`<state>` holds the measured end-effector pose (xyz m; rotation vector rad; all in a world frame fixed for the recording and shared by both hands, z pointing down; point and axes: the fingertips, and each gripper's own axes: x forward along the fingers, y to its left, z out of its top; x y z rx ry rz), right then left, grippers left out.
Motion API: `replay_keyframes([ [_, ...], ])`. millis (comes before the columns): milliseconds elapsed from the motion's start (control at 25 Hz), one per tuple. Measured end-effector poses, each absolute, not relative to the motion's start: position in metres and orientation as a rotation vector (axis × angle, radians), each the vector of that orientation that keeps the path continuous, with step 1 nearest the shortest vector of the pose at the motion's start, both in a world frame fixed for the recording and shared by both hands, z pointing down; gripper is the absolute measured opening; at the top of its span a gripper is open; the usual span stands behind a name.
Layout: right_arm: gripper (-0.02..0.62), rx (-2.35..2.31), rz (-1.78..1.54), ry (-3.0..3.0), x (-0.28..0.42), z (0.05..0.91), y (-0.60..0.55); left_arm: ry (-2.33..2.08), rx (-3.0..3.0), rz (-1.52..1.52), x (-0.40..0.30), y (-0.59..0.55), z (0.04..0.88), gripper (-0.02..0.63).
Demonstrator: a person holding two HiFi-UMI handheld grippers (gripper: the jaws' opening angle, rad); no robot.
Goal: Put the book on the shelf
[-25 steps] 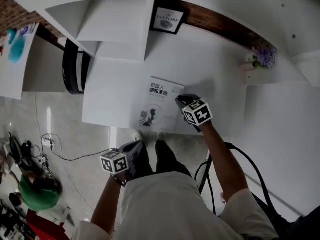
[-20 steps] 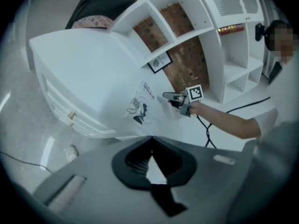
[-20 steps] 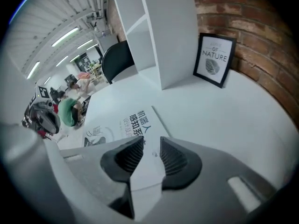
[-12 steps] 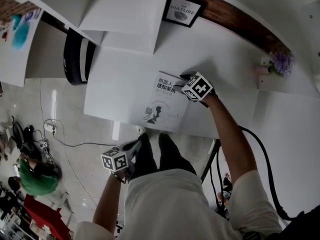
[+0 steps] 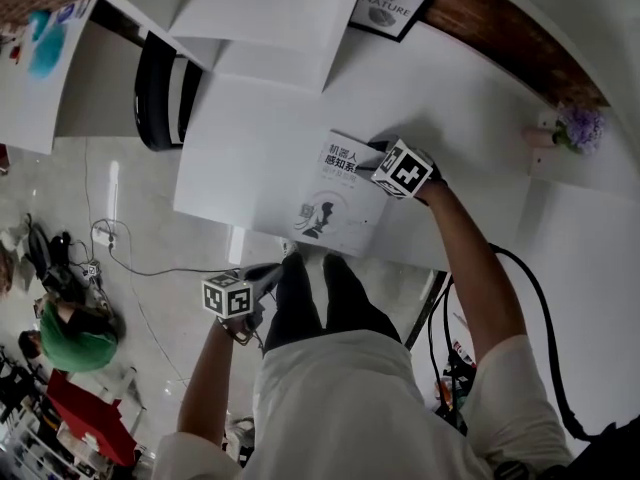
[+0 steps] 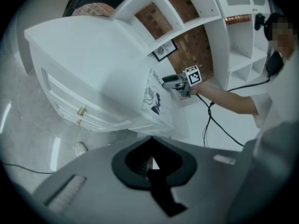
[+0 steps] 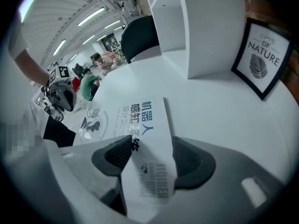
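Our right hand-held gripper (image 5: 372, 160) had its jaws spread wide, and they'd just been opening. The far right corner of the book (image 5: 335, 193) sat between them, but the pads didn't look like they were clamping it. In the right gripper view (image 7: 149, 153) one pad sat over the cover and the other stood off the book's (image 7: 121, 120) edge.

The book itself lay flat, cover up, on the white tabletop (image 5: 250, 158), with its near edge right along the tabletop's front edge. We couldn't tell if it hung over.

Our left hand-held gripper (image 5: 262, 278) was pressed together on nothing. It was held low beside the leg, off the tabletop and well apart from the book.

Room-wise, there was bare tabletop to the left of the book and beyond it. Farther back a framed print (image 5: 388, 8) leaned on the brick wall, and the white shelf (image 5: 270, 18) stood left of that. A small purple flower pot (image 5: 575, 128) was way off to the right.

The views split things up. Only the right gripper view showed the shelf's (image 7: 201, 27) upright panel close beside the print (image 7: 264, 57). Only the left gripper view (image 6: 150, 164) showed the drawers (image 6: 81, 111) under the tabletop and the book (image 6: 154, 94) from the side. The head view alone had both hand-held grippers at once.
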<state>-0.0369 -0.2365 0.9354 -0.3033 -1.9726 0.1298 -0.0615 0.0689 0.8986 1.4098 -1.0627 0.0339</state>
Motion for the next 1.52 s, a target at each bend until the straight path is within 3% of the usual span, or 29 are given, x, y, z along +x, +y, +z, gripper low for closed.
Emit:
replay_keyframes([
  [120,0.275,-0.318,0.113,-1.986,-0.037,0.933,-0.218,-1.06,1.4,0.02,-0.065,0.074,0.905,0.012],
  [440,0.275,-0.391,0.091,-2.021,-0.039,0.936,-0.171,-0.991,1.422,-0.013,-0.064,0.056,0.936,0.169],
  [760,0.278,-0.409,0.036,-2.069,-0.041,0.936,-0.142,-0.82,1.426,-0.065,-0.046,0.046,0.968,0.278],
  [1000,0.278,-0.446,0.016,-2.078,-0.042,0.933,-0.107,-0.668,1.464,-0.084,-0.029,0.043,0.971,0.276],
  [1280,0.278,-0.446,0.024,-2.072,-0.044,0.935,-0.085,-0.506,1.452,-0.195,-0.002,0.029,0.973,0.207],
  [1400,0.279,-0.43,0.023,-2.075,-0.045,0.935,-0.083,-0.47,1.468,-0.223,0.002,0.027,0.966,0.159],
  [1480,0.279,-0.402,0.036,-2.086,-0.045,0.93,-0.084,-0.458,1.483,-0.224,0.004,0.028,0.958,0.063],
  [1520,0.279,-0.377,0.045,-2.098,-0.045,0.925,-0.086,-0.458,1.483,-0.219,0.005,0.028,0.954,0.061],
])
